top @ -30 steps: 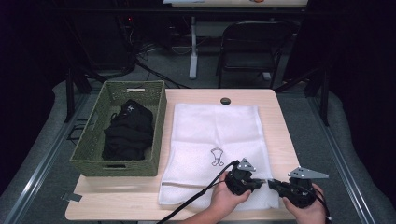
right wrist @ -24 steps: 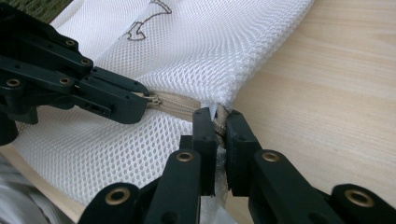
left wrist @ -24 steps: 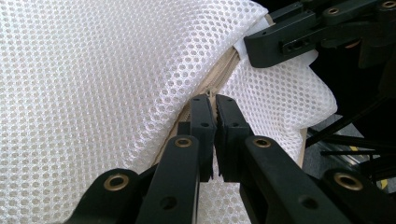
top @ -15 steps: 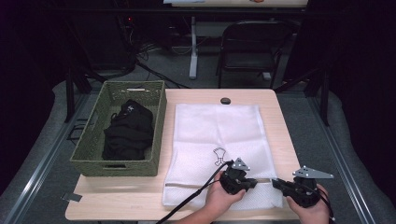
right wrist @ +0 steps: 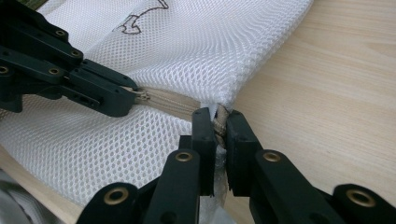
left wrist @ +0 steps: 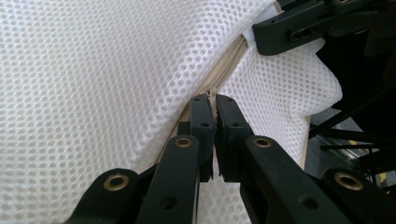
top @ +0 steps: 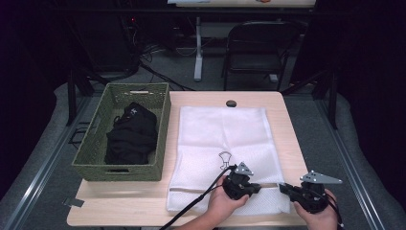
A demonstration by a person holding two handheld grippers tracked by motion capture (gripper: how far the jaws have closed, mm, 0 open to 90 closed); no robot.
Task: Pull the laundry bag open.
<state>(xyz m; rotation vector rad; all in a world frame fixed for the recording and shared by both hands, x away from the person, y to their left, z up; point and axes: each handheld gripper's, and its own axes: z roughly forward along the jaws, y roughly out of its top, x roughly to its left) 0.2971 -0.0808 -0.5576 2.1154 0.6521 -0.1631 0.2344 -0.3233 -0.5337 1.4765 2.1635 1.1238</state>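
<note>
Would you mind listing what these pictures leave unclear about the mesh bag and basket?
- Zipper pull: left gripper covers it, right gripper view.
- Bag contents: mesh too dense, all views.
- Black clothes in basket: too dark to count, high view.
- Bag's printed mark: too small, high view.

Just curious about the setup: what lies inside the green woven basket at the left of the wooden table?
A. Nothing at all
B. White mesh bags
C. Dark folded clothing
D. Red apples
C: the high view shows a heap of black clothing lying inside the green woven basket.
</note>
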